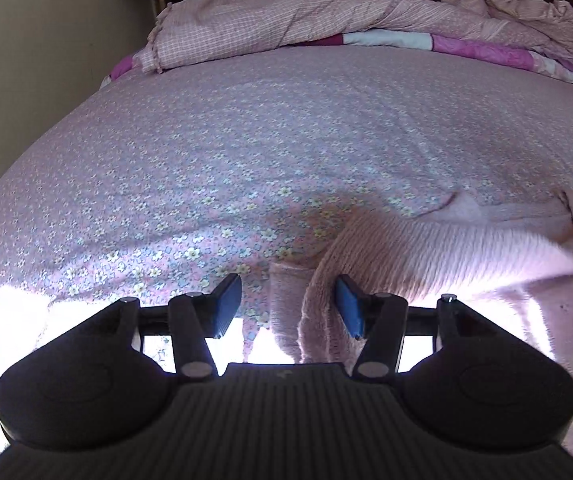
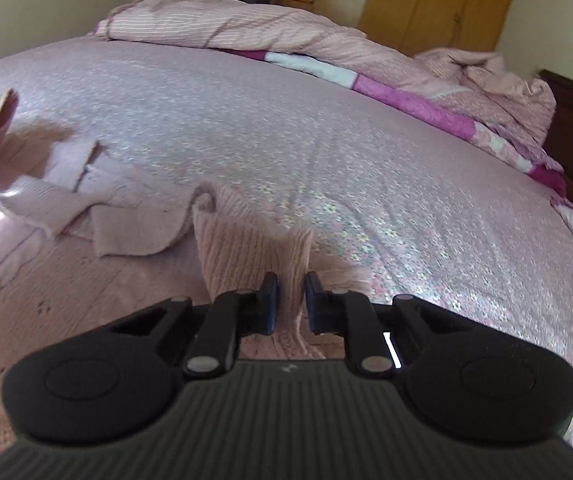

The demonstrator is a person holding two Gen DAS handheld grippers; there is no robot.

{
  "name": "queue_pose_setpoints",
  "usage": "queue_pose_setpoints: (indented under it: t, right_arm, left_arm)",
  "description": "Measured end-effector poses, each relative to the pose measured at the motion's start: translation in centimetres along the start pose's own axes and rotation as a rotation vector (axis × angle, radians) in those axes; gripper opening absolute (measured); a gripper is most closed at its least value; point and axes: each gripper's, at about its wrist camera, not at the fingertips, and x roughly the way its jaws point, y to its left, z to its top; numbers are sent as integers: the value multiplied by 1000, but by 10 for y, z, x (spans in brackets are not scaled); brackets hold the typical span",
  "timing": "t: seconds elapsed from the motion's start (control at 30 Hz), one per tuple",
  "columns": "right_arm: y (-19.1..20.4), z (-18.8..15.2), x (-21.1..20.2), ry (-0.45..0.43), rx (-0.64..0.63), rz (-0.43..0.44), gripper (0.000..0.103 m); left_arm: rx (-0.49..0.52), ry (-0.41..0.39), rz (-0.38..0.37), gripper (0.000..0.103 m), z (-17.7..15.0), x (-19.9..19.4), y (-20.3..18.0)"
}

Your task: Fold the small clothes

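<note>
Floral-sheeted bed (image 1: 246,140), rumpled pink quilt (image 1: 286,20), wooden wardrobe (image 2: 438,4), pale wall (image 1: 46,40)

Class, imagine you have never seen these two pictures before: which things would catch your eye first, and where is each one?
First, the pink knitted garment on the near part of the bed, one ribbed piece pinched in the right gripper. In the left wrist view another ribbed piece lies between the open fingers of the left gripper. Behind stretches the flowered bedsheet, with a rumpled pink quilt heaped at the far end.
</note>
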Motion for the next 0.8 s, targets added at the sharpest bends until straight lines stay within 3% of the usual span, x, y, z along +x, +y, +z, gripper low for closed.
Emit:
queue_pose_setpoints:
  t: [0.13,0.27,0.33,0.5,0.67,0.8]
  right_arm:
    - [-17,-3,23,55,101,-90,19]
    - [-31,-10,31,69,180,-123,19]
    - [-34,-13,29,76,200,-133,27]
    - [-41,-18,7,4,269,-167,29]
    - [-48,-12,-7,-54,293,-85,29]
    - [-52,0,18,57,300,-7,29]
  left_arm:
    - [-45,21,8,62,-7,12,9]
    - [-56,21,10,62,-8,8,10]
    - [-64,19,11,62,-7,4,10]
    - [-78,-14,7,62,-9,-15,9]
    - [-85,-24,-27,62,-1,-20,4]
    - [-96,-17,-44,62,3,-15,-5]
